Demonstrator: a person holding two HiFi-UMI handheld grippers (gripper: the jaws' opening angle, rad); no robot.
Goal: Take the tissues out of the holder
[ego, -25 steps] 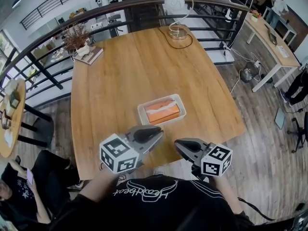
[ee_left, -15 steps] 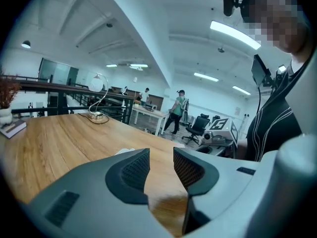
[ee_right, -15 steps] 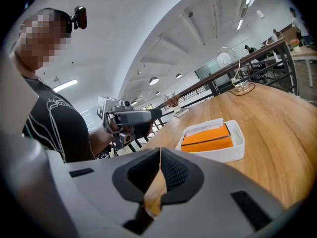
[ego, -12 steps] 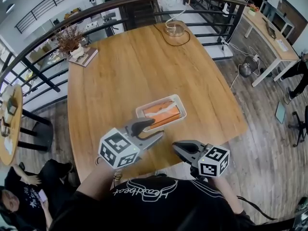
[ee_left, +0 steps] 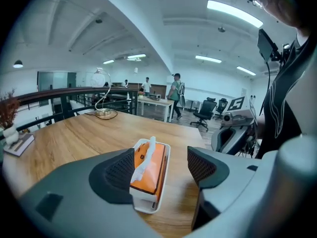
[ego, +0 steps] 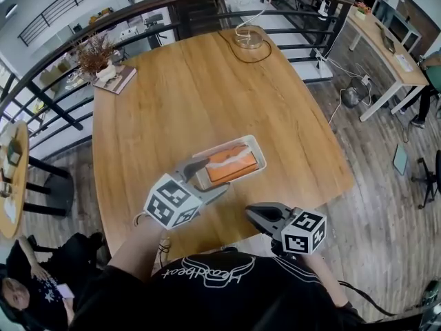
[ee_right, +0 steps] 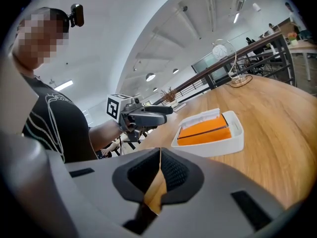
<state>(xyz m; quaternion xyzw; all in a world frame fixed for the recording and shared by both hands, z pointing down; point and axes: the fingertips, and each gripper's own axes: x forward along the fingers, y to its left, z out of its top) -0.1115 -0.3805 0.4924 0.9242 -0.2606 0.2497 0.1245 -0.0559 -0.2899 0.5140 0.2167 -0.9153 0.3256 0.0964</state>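
My left gripper [ego: 215, 174] reaches forward, its jaws opening, with the near end of the holder [ego: 256, 145] between them, unpressed. My right gripper [ego: 251, 212] hangs near my chest, jaws together, empty.

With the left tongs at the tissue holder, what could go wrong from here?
1. The left tongs, jaws opening, straddle one end of the holder; they may close on its wall, not the thin tissue sheet.
2. The right tongs are shut, away from the holder; pulling may drag or lift it with the orange pack.
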